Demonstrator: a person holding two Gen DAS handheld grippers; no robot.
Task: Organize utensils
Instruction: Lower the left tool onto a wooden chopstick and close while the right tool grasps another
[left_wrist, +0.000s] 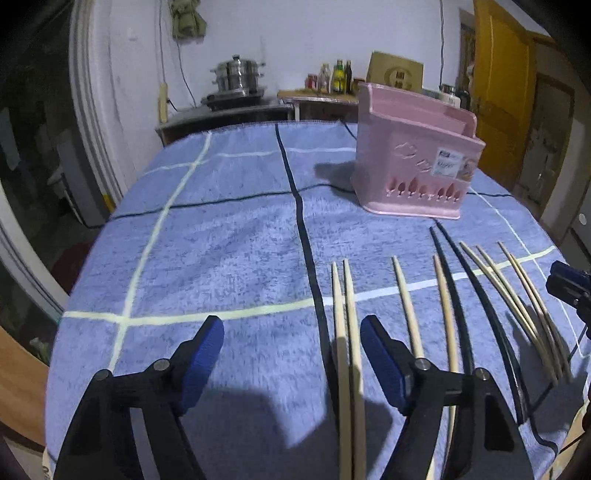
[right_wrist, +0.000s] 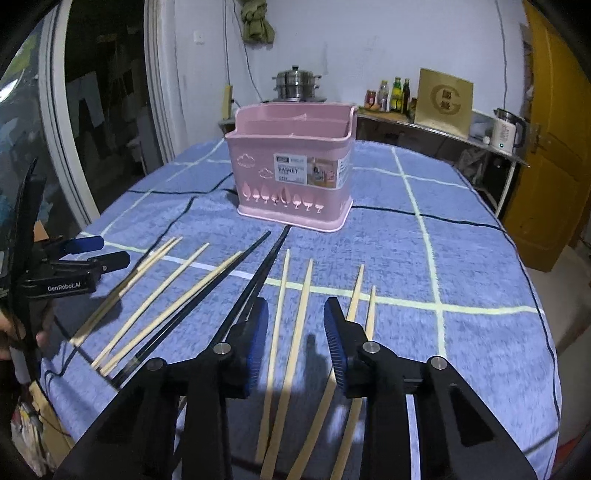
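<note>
Your left tongs (left_wrist: 291, 336) stand wide and empty over the leftmost chopsticks (left_wrist: 341, 332); your right tongs (right_wrist: 295, 321) stand narrower, two pale chopsticks (right_wrist: 291, 332) between them, unpressed. The pink basket (right_wrist: 291, 173) sits beyond on the surface (right_wrist: 461, 277).

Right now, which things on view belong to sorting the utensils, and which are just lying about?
Job: bamboo chopsticks, black chopsticks, pink basket.
Lying about: steamer pot, bottles, kettle, cardboard box.
</note>
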